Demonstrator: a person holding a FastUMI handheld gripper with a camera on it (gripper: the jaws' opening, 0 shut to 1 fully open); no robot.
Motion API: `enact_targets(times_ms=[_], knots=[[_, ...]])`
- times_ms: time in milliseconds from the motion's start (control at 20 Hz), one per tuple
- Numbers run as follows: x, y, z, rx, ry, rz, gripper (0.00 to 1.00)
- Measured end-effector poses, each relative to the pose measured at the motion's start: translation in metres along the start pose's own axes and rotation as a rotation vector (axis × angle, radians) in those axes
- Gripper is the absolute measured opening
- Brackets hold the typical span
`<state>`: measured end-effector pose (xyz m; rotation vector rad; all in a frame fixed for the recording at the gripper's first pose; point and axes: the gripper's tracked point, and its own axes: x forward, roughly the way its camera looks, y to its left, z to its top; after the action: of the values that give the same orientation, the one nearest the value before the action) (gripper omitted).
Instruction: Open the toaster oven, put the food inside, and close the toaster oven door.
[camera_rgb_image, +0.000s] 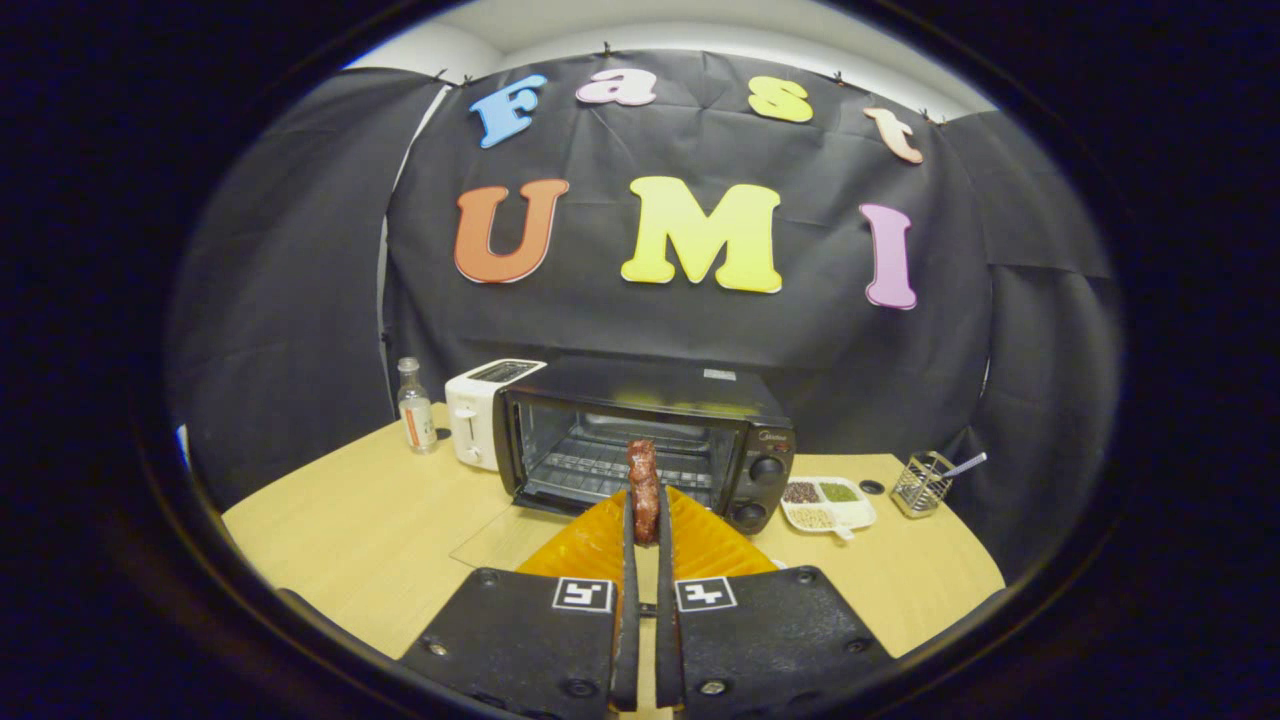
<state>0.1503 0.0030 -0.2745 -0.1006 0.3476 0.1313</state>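
**Sausage held in front of the open toaster oven**

The wooden table (340, 530) spans the booth, light in tone and rounded at its far corners. On it, beyond the fingers, stands the black toaster oven (640, 440), its door down and lying flat toward the gripper, the glass showing the table's grain through it. The oven's wire rack (610, 465) is bare, and two round knobs sit one above the other on the panel at the oven's right side.

Just beside the oven on its left, touching or nearly so, is a white slot toaster (478, 410). Left of that, a little apart, stands an upright clear bottle (415, 408) with an orange and white label.

An orange ribbed plate (700, 545) lies on the table just ahead of the fingers, between them and the oven door.

To the right of the oven rests a white divided dish (828, 503) with dark, green and pale grains in its three sections. Farther right is a wire mesh cup (920, 483) with a thin stick leaning out of it.

The gripper (646, 520) has its jaws clamped on a reddish-brown sausage (642, 480), which stands upright between the fingertips, lifted above the orange plate and lined up with the oven's open mouth.
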Motion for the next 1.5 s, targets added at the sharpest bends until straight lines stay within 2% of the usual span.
enact_targets(times_ms=[250, 400, 700, 1100, 1350, 1500], knots=[[0.045, 0.011, -0.012, 0.065, -0.002, -0.032, 0.1], [0.072, 0.024, -0.018, 0.165, 0.002, 0.004, 0.1], [0.124, 0.027, -0.017, 0.488, 0.0, 0.108, 0.1], [0.204, 0.006, -0.024, 0.938, 0.05, 0.163, 0.1], [0.221, 0.01, -0.039, 1.02, 0.077, 0.21, 0.11], [0.225, 0.007, -0.043, 0.989, 0.082, 0.196, 0.14]])
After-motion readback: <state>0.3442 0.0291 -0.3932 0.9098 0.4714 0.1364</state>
